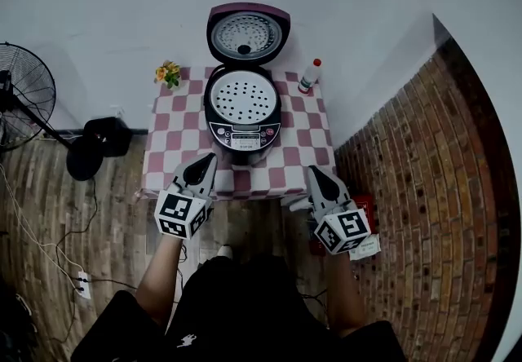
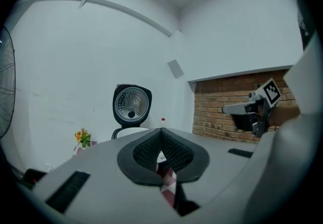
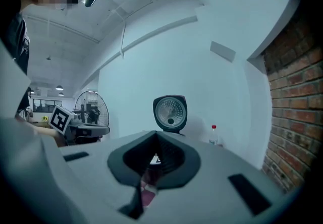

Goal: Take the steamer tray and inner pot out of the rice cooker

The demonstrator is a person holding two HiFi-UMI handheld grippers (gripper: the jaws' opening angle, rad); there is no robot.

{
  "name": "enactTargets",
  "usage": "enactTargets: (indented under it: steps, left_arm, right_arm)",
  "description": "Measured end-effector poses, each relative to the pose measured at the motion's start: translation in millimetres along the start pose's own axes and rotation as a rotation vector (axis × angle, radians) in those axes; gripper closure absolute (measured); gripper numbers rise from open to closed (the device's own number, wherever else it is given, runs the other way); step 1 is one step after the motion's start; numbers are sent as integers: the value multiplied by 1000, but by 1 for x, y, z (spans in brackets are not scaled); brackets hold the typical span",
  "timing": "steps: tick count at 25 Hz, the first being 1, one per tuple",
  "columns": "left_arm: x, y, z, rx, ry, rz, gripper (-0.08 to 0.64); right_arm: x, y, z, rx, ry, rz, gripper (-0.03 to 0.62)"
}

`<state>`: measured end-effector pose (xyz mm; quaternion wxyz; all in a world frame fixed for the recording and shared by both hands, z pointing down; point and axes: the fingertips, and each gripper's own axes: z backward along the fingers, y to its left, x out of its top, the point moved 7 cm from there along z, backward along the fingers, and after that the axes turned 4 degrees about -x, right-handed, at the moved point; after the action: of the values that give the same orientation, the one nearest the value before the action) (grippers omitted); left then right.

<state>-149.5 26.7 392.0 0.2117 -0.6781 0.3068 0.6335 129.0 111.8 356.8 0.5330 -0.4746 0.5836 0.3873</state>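
Steamer tray [image 1: 243, 96], white and perforated, sits in the open rice cooker [image 1: 245, 137], whose lid [image 1: 247, 34] stands raised behind it. The cooker rests on a checked counter [image 1: 175, 134], with a bottle [image 1: 309, 75] to its right and flowers [image 1: 168, 72] to its left (both toward the back). Left tongs [image 1: 209, 161] and right tongs [image 1: 315, 172] hover just short of the cooker's front, each pressed together and empty.
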Motion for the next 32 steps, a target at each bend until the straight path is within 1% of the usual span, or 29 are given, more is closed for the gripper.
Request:
enactTargets:
  steps: [3,7,12,18,22,24,32]
  left_arm:
    - [-1,10,-1,4,-4,15,558]
    - [-8,19,-7,14,11,31,558]
    - [-16,31,-17,46,40,43,558]
    - [-12,54,-46,129,61,42,558]
    - [-4,69,-74,173,66,64,558]
    - [-2,72,-86,208,85,65,558]
    - [0,95,-122,383,170,0,557]
  right_arm:
    - [0,-1,-8,-3,10,1,591]
    - [-2,-6,-20,2,15,-25,591]
    - [-6,-15,-47,32,31,-27,591]
    - [-9,-42,-95,78,60,-24,591]
    - [-8,-69,-130,117,76,-15,591]
    - [-9,-82,-148,139,90,-3,591]
    - [-24,-120,-223,207,205,31,591]
